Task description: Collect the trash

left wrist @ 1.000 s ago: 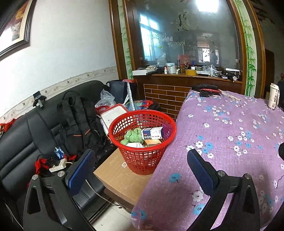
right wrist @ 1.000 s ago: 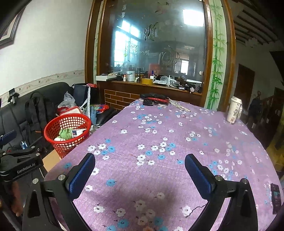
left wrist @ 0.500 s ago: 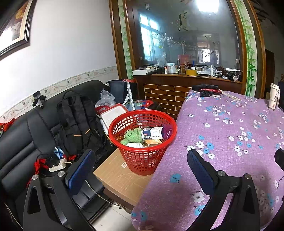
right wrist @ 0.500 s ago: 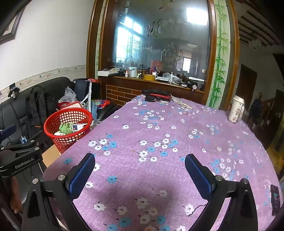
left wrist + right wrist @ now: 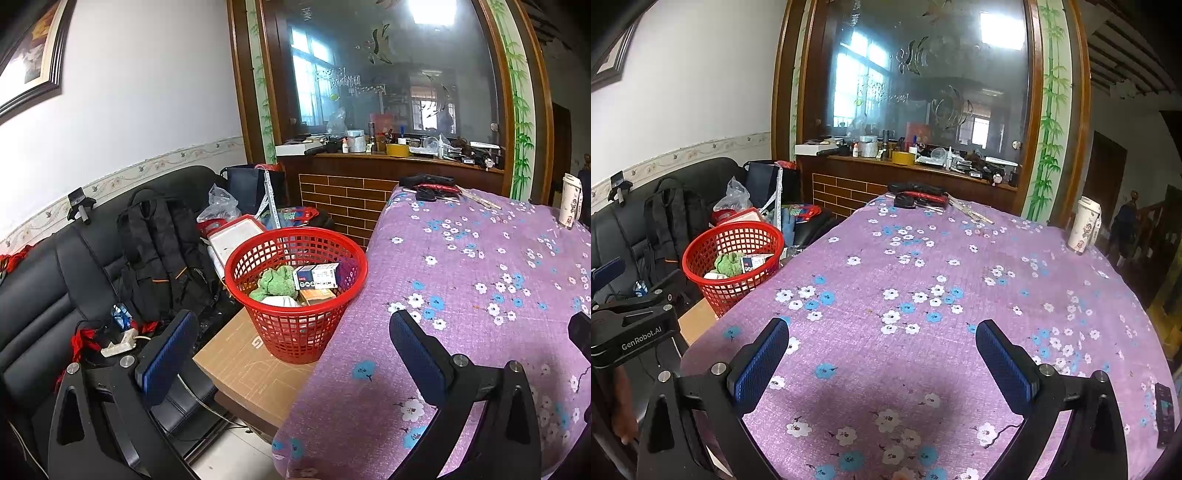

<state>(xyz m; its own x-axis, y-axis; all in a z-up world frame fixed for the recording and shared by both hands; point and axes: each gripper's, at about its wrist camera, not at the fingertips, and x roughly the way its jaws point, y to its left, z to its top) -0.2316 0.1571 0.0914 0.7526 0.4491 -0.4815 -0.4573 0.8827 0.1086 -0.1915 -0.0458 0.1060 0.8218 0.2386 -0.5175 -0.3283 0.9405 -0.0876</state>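
Purple flowered cloth covers the big table (image 5: 960,280), with a black sofa (image 5: 44,295) along the white wall to its left. On the sofa leans a black backpack (image 5: 166,251), with a white power strip (image 5: 120,345) lying near its foot. Just beside the table edge a red mesh basket (image 5: 295,332) stands upright on a brown cardboard box (image 5: 243,365). Inside it lie a crumpled green cloth (image 5: 277,282), a white-and-blue carton (image 5: 317,277), something white and an orange-brown packet, all loosely piled.

Hovering over the gap between sofa and table, the left gripper (image 5: 291,354) points at the basket, its blue-padded jaws spread wide with nothing between them. Over the tablecloth, the right gripper (image 5: 882,360) likewise has its jaws parted and empty, aimed across the table. At the far end lie dark items and chopsticks-like sticks; a white tumbler (image 5: 1084,230) stands upright toward the right edge. A dark phone-like slab (image 5: 1165,413) lies at the near right rim.
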